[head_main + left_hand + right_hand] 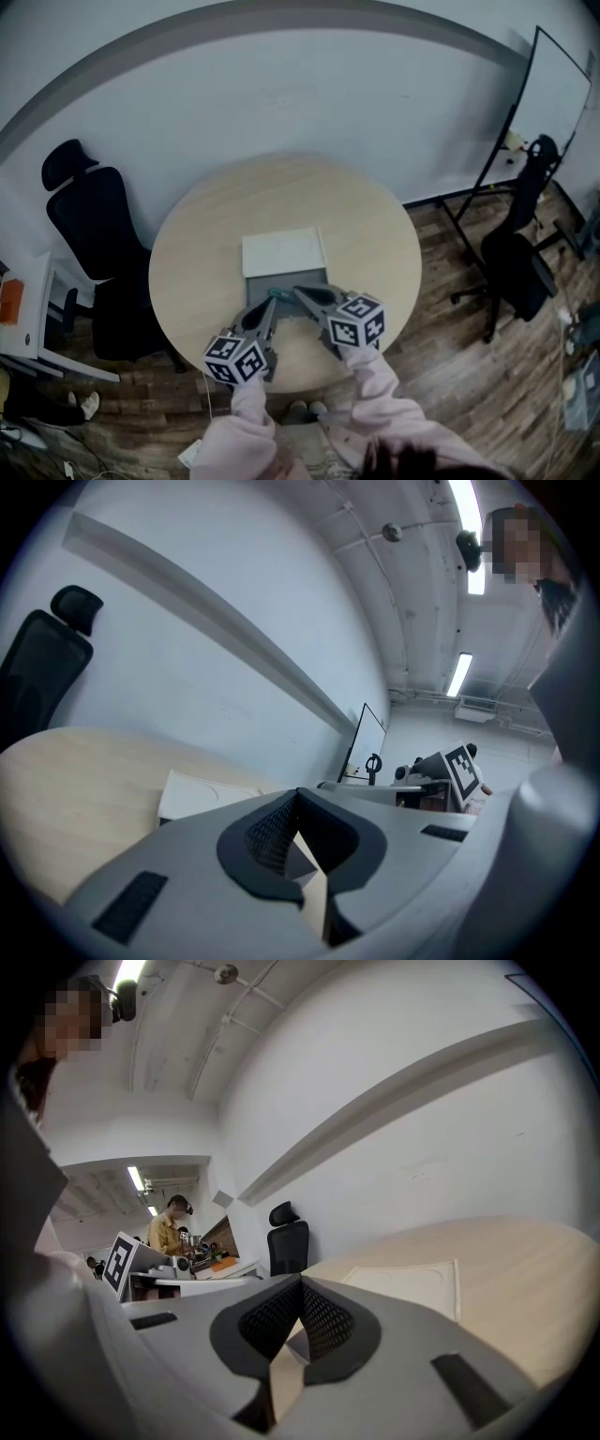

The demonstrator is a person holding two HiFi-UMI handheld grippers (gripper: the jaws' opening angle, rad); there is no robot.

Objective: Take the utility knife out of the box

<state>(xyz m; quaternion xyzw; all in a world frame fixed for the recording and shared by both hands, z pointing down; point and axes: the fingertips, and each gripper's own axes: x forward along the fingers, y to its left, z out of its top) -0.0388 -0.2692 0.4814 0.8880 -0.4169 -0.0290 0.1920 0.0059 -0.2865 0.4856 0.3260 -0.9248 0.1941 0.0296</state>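
An open box lies in the middle of the round wooden table. Its white lid is folded back and its grey tray faces me. A small teal thing, too small to name for sure, shows at the tray's near left edge. My left gripper hangs over the tray's near left corner and my right gripper over its near edge. Both point away from me and hide part of the tray. In the left gripper view the left gripper is shut and empty, with the lid beyond it. The right gripper is shut and empty too, with the lid ahead.
A black office chair stands left of the table and another to the right, by a whiteboard. A white desk is at the far left. A person in a yellow top works at a distant bench.
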